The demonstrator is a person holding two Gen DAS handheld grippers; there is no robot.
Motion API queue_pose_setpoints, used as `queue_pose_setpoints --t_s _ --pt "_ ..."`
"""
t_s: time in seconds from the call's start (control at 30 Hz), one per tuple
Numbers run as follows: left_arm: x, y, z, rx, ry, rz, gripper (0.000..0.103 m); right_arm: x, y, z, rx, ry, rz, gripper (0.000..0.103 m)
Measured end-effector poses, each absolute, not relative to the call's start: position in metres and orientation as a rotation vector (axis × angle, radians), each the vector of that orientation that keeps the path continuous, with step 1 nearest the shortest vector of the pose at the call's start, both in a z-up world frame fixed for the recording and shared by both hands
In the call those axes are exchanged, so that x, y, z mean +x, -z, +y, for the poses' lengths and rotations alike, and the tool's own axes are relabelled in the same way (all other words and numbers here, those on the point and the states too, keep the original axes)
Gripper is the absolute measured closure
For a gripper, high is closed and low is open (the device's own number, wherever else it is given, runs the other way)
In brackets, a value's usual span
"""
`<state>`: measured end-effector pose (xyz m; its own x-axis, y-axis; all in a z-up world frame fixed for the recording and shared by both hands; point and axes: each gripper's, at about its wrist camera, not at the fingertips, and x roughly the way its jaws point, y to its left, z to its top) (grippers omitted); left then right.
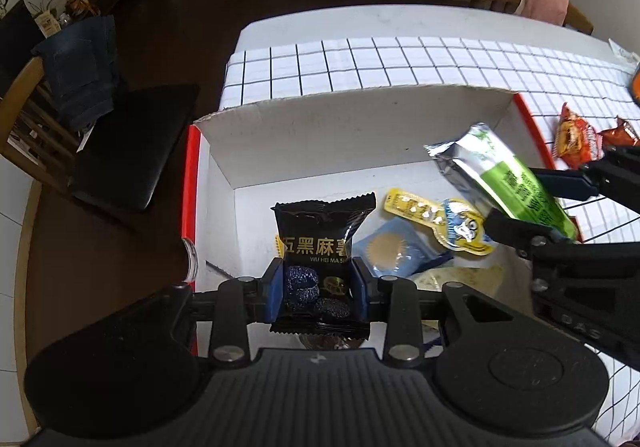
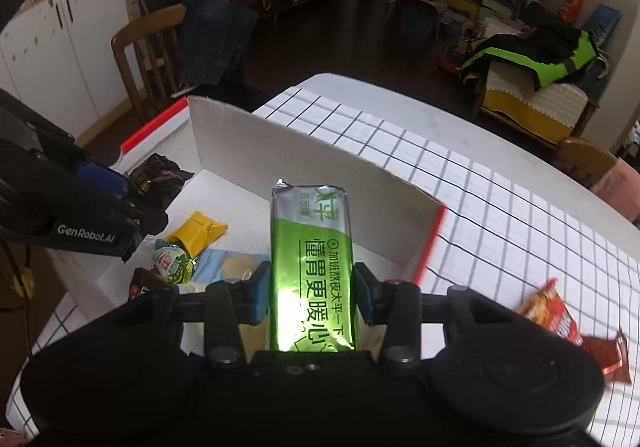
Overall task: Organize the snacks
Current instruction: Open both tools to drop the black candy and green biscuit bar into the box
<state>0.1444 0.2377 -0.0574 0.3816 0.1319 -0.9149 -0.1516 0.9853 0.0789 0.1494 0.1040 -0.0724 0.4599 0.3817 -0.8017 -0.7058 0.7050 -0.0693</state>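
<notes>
Left wrist view: the left gripper (image 1: 316,287) clamps a black sesame snack packet (image 1: 320,247) between its blue pads, above the open white box (image 1: 360,127). Right wrist view: the right gripper (image 2: 312,291) grips a green biscuit packet (image 2: 310,267) standing between its fingers, over the box's near side, where other snacks lie.

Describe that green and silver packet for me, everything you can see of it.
The green and silver packet is a long, flat foil wrapper, shiny, with a crimped silver top end and a bright green body printed with dark Chinese characters. It looks sealed and full. The right hand-held gripper clamps it by its sides between blue pads, tilted over the open white cardboard box, above other snacks, touching nothing else.
</notes>
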Motion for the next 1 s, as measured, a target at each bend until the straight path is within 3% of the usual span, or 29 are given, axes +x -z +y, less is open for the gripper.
queue_pose_setpoints --t_s 0.47,1.0 --pt "0.178 0.091 0.243 0.019 -0.195 1.272 0.069 0.178 0.112 0.134 -0.475 -0.706 0.997 0.062" --pt "0.181 0.093 0.239 0.017 -0.183 1.287 0.068 0.175 0.111 0.127 -0.441 -0.693 1.012 0.062"
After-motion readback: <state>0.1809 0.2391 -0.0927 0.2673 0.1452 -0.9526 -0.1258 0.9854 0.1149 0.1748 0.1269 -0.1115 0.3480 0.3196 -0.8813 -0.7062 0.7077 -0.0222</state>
